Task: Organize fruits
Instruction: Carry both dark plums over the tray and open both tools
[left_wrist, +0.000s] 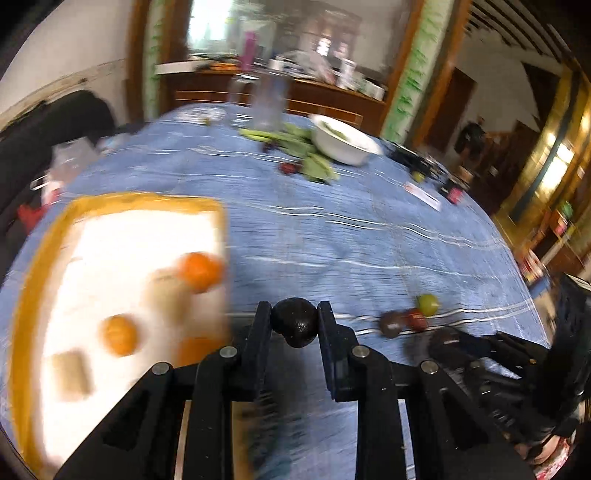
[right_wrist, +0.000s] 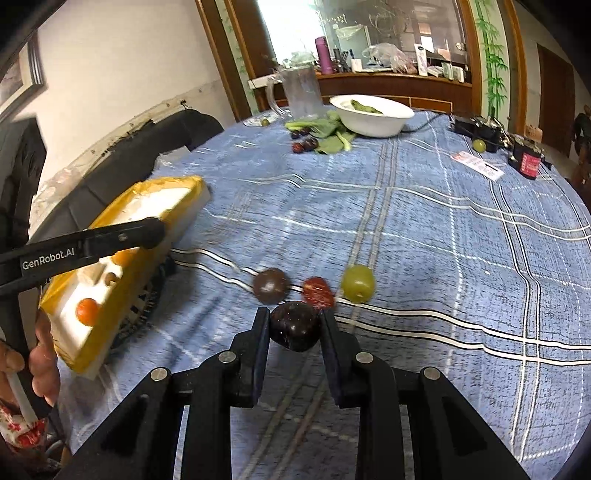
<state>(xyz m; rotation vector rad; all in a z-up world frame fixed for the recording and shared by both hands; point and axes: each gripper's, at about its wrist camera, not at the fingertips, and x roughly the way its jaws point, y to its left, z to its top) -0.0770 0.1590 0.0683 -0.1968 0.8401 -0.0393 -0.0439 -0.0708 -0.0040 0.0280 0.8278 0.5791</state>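
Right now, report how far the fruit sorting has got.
Done: orange fruits lie in the yellow-rimmed tray. In hand: left gripper and right gripper each clamp a dark fruit. Left: brown fruit, red fruit and green fruit on the tablecloth.

table (right_wrist: 443, 229): blue plaid cloth | on it: yellow-rimmed tray (right_wrist: 122, 258), white bowl (right_wrist: 373, 116), green grape (right_wrist: 357, 283), leafy greens (right_wrist: 332, 136)

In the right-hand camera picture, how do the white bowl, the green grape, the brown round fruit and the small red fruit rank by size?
As they look in that view:
1. White bowl, though it is farthest away.
2. Green grape and brown round fruit: too alike to rank.
3. Small red fruit, partly hidden behind the dark fruit in the right gripper.
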